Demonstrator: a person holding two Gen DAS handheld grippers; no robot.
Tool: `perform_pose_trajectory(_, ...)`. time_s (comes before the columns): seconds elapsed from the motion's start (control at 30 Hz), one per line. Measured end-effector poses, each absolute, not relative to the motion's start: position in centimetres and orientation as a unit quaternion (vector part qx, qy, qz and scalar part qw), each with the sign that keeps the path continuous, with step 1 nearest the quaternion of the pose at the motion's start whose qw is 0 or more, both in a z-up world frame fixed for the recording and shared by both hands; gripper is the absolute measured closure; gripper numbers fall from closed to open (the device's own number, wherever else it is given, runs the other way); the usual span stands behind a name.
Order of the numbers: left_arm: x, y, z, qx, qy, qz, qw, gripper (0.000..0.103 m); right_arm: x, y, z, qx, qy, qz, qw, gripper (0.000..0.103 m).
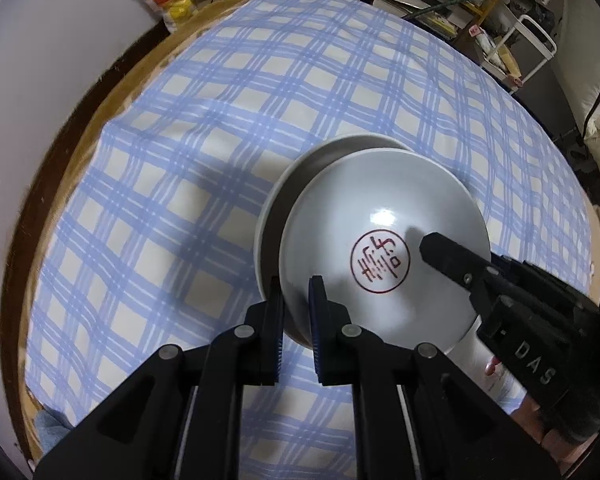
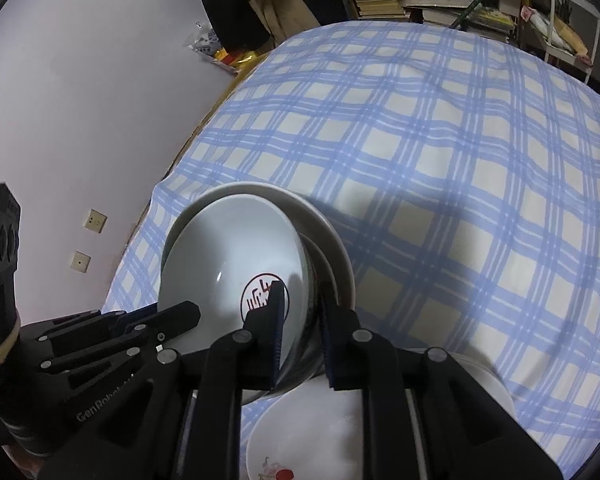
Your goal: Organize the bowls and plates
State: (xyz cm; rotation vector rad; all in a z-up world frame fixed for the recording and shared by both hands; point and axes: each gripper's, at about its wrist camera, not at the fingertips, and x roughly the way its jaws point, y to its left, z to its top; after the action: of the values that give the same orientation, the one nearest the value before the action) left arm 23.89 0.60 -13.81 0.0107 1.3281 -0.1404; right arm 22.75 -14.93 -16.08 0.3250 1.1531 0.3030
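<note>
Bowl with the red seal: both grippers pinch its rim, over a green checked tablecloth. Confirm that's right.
Not quite. The tablecloth is blue checked, not green, as the left wrist view shows. The rest stands: left gripper and right gripper both pinch the rim of the bowl.

bowl (image 1: 384, 216): glossy glazed ceramic, smooth, with a sharp light glint
plate (image 2: 300, 440): glossy white ceramic
cloth (image 1: 260, 100): soft matt checked fabric, lightly creased
left tool (image 1: 296, 316): matt black plastic, metal pins
desk (image 1: 112, 92): wood rim

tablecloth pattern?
Blue plaid on cream; the tablecloth shows best in the right wrist view.
</note>
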Motion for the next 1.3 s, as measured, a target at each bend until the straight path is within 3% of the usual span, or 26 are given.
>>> perform_pose_trajectory(0.13,23.8,0.4,-12.8,0.028,0.600,-0.057,0.797,0.091,22.7,-15.5,-15.3,0.172,0.532,0.160,0.813,0.073)
perform_pose_trajectory(0.43,23.7,2.3,-11.3,0.013,0.588,-0.055,0.807,0.087,22.1,-17.2,-12.5,0.172,0.504,0.160,0.831,0.072)
perform_pose_trajectory(0.57,24.0,3.6,-10.7,0.010,0.581,-0.041,0.813,0.085,22.2,-18.6,-12.3,0.171,0.505,0.145,0.834,0.059)
perform_pose_trajectory(0.73,24.3,4.9,-11.0,0.003,0.581,-0.032,0.813,0.071,22.0,-20.6,-13.4,0.174,0.514,0.116,0.832,0.044)
perform_pose_trajectory(0.8,24.4,5.1,-11.3,0.003,0.581,-0.025,0.813,0.056,21.9,-21.3,-14.1,0.181,0.519,0.100,0.829,0.037)
perform_pose_trajectory(0.9,24.4,5.1,-11.6,0.013,0.574,-0.018,0.819,0.046,21.8,-22.3,-15.2,0.194,0.527,0.085,0.823,0.025)
perform_pose_trajectory(1.07,24.7,5.1,-12.1,0.007,0.572,-0.028,0.820,0.039,21.9,-22.9,-16.8,0.182,0.541,0.067,0.818,0.015)
perform_pose_trajectory(1.3,25.2,5.2,-12.9,-0.027,0.578,-0.044,0.814,0.035,21.9,-22.8,-17.6,0.179,0.530,0.077,0.825,0.014)
